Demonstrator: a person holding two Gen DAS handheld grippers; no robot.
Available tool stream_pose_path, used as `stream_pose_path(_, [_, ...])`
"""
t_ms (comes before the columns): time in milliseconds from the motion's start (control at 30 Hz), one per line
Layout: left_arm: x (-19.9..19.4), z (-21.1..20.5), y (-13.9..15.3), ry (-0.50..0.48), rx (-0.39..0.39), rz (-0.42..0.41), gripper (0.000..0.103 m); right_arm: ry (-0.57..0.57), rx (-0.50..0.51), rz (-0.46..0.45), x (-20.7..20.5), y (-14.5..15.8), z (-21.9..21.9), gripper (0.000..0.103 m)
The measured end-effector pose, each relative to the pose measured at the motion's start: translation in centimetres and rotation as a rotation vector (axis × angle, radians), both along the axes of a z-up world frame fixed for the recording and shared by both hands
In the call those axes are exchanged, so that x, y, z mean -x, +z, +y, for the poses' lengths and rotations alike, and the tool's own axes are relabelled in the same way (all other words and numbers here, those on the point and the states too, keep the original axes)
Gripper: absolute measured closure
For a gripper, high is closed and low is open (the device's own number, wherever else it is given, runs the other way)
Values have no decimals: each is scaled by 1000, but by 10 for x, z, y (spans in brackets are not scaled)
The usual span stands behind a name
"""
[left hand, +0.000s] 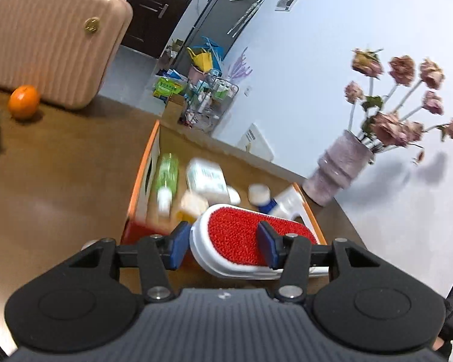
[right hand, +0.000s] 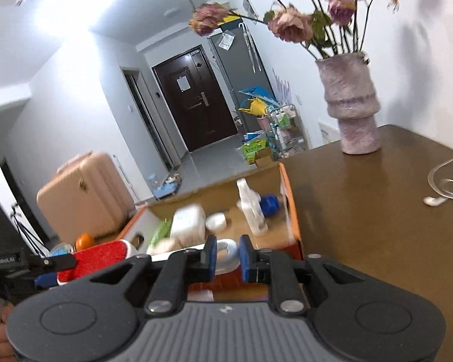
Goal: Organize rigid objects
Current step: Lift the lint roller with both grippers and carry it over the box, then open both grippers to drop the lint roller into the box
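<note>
My left gripper (left hand: 223, 246) is shut on a red-and-white lint brush (left hand: 241, 238) and holds it over the near end of an orange-edged cardboard box (left hand: 145, 169). The box holds a green bottle (left hand: 167, 172), a white packet (left hand: 207, 178), a white jar (left hand: 259, 193) and a white spray bottle with a blue part (left hand: 282, 202). In the right wrist view the brush (right hand: 102, 256) shows at the lower left, and the box (right hand: 290, 202) lies ahead. My right gripper (right hand: 228, 258) hovers over the box's near end, its jaws narrowly apart around a white roll (right hand: 226, 250).
A pink ribbed case (left hand: 54, 42) and an orange (left hand: 24, 101) stand on the brown table (left hand: 60, 175) to the left. A pink vase of dried flowers (right hand: 351, 102) stands at the right. White earphones with cable (right hand: 447, 187) lie on the table's right side.
</note>
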State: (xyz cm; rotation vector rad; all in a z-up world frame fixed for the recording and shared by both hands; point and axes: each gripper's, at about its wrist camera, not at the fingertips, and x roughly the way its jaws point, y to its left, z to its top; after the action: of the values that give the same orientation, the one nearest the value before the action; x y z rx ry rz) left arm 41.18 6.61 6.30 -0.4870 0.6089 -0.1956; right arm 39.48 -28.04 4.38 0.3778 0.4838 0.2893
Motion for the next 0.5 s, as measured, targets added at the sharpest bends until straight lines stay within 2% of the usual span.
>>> stream_pose_path(100, [-34,2,-7,-3,-7,27,54,1,-63,37,-45,-8,-4,87])
stream_pose_path(200, [-60,4,-24,5,-21,70,54,2,-80,82,-78,-24,-4,91])
stream_pose_path(233, [-67,4,-29,-1,-23,83,57,6,-79,92,-84,-29,-2,91])
stream_pose_path(267, [-71,2,-34,-25,-17,94,65,14,-73,100,-90,-34,0,100])
stream_pose_path(333, [-76,-4,-45,-58,-19,123,65,68,-96,113,-96,-43,6,100])
stream_pose_path(433, [-72,-17,-51,-52,-101,100,62,52,27,83,-94,-46,22,96])
stream_pose_path(500, [-67,-20,-49,-47,-141,75,57,56,33,77,-92,-47,23,93])
